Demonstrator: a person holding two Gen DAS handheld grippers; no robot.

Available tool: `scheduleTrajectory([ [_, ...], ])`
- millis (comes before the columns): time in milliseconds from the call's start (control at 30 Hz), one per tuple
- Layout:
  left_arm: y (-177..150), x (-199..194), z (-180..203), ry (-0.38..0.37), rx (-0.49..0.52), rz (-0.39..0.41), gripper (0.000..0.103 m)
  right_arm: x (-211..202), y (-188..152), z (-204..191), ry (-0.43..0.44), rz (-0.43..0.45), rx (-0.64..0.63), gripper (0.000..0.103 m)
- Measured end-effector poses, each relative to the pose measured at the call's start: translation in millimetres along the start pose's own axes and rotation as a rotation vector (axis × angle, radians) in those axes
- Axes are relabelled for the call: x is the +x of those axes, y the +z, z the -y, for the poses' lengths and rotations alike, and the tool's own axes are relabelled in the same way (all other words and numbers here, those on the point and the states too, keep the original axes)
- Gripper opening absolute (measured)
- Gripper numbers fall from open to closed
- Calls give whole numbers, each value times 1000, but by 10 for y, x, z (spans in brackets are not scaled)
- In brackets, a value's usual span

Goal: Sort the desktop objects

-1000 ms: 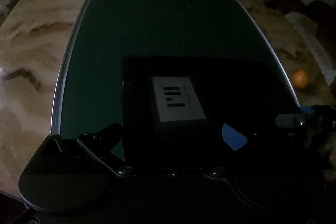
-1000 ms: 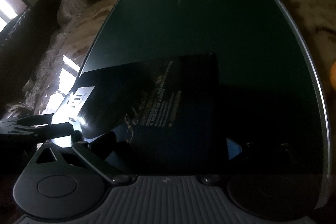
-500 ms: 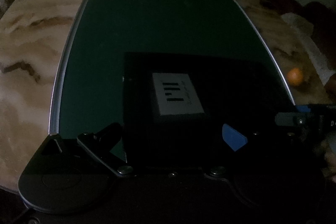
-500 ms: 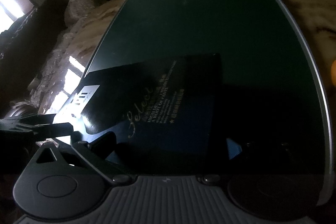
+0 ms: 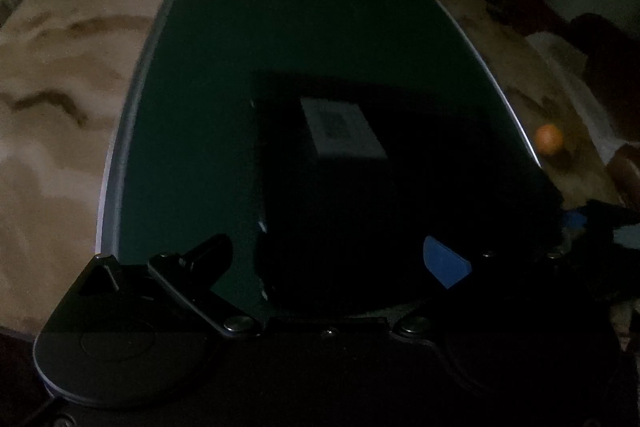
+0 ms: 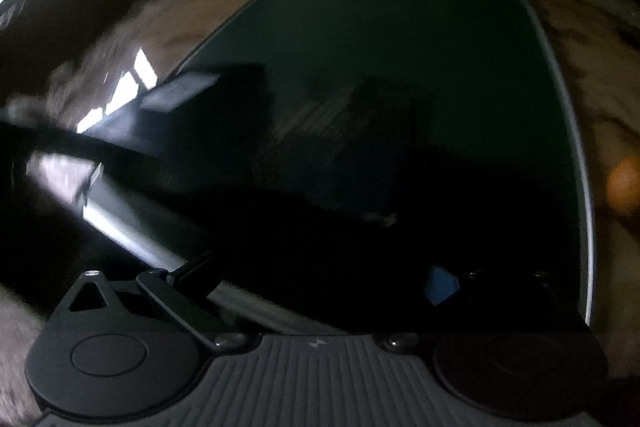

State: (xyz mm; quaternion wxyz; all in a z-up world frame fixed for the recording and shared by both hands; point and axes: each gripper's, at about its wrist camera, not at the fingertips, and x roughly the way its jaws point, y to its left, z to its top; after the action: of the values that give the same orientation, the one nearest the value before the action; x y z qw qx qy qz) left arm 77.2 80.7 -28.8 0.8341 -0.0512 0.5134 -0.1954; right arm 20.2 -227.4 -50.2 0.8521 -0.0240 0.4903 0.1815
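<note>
A black box (image 5: pixel 400 195) with a white label (image 5: pixel 342 129) on top lies on the dark green mat (image 5: pixel 280 39) that covers the middle of the marbled desk (image 5: pixel 60 75). The left hand-held gripper (image 5: pixel 328 255) straddles the box's near end, its fingers spread wide, and whether either pad touches the box is lost in the dark. The right hand-held gripper (image 6: pixel 320 275) is also spread wide, with nothing clearly between its fingers; its view is smeared by motion. An orange ball (image 5: pixel 549 139) sits on the desk just beyond the mat's right edge. The risk lies in the poor light and the blur: a closing finger could catch the box's corner and skew it, or the two grippers, working close together, could knock into each other.
</note>
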Motion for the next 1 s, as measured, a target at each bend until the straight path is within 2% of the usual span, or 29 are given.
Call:
scheduleTrajectory([
  [133, -78, 160, 53, 8, 16, -37, 103, 191, 30, -166, -85, -22, -62, 103],
  [233, -101, 250, 75, 15, 22, -52, 103, 284, 48, -201, -121, -19, -60, 103],
  [733, 156, 540, -11, 66, 34, -60, 103, 582, 257, -51, -127, 55, 73, 103],
  [867, 189, 517, -15, 96, 34, -56, 103, 602, 284, -76, -98, 48, 68, 103],
  [1000, 116, 297, -30, 99, 39, -28, 103, 349, 224, 16, -9, 43, 105, 103],
])
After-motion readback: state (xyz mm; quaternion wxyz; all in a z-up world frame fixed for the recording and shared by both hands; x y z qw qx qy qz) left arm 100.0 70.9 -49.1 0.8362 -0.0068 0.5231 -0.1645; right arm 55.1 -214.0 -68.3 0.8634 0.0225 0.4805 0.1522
